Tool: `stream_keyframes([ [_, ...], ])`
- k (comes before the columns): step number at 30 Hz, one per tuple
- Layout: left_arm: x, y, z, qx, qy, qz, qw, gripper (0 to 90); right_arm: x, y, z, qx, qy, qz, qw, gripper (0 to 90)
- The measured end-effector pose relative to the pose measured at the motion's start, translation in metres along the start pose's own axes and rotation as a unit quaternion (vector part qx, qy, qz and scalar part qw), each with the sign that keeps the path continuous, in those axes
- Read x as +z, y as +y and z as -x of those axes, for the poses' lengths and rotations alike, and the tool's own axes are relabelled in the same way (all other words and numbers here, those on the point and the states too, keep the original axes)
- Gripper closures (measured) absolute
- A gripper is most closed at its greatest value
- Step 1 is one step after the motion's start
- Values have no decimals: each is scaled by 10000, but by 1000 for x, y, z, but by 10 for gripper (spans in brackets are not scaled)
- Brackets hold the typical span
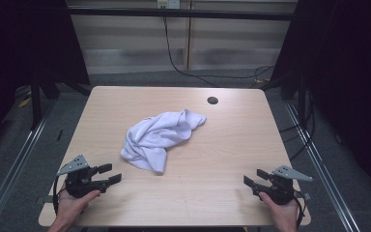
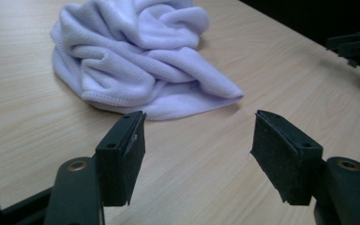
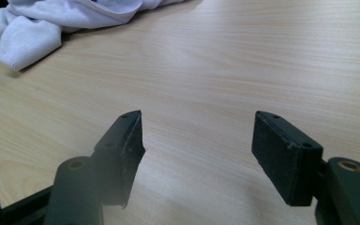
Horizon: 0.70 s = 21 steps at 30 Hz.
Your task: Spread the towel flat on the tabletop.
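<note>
**Crumpled towel untouched, both claws spread at the near corners**

A white towel is seen bunched in a loose heap at the centre of the high view, on the light wood desk. No edge has been drawn flat; folds are piled over each other, with one lobe pointing to the lower middle of the frame and another to the upper right.

The left claw is held at the lower left of the frame, spread wide, nothing between its pads. The right claw is held at the lower right, likewise spread and empty. Both are kept apart from the cloth, the left one nearer.

Progress is judged as nil: no grasp made, the whole handling of the cloth left to do.

Corners and hems are mostly buried in the folds and cannot be picked out. In the right gripper view the towel is cut off at the upper left. A dark round hole is noted near the far desk edge.
</note>
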<state>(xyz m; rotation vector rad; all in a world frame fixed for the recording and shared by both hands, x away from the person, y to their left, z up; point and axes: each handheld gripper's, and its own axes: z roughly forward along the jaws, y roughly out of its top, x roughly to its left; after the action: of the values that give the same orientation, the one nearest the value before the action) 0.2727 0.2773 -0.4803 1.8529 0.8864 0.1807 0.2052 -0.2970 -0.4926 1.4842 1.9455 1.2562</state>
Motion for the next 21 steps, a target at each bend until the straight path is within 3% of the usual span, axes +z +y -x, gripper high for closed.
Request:
stream_keyframes([
  [1,1,0,-1,22,74,-50,10000,312,-1,1,-1,-30,-60,5,10000,334],
  [4,4,-1,0,4,37,-154,9999,310,-3,1,-2,5,4,-8,10000,331],
  [12,4,4,9,25,-32,-155,9999,343,-2,0,-10,-38,310,-156,9994,306],
  [15,7,8,12,200,-77,-253,9995,342,-4,1,-10,-62,406,-167,9990,295],
  [21,8,8,13,267,-104,-308,9991,333,-4,1,-15,-93,432,-190,9988,295],
])
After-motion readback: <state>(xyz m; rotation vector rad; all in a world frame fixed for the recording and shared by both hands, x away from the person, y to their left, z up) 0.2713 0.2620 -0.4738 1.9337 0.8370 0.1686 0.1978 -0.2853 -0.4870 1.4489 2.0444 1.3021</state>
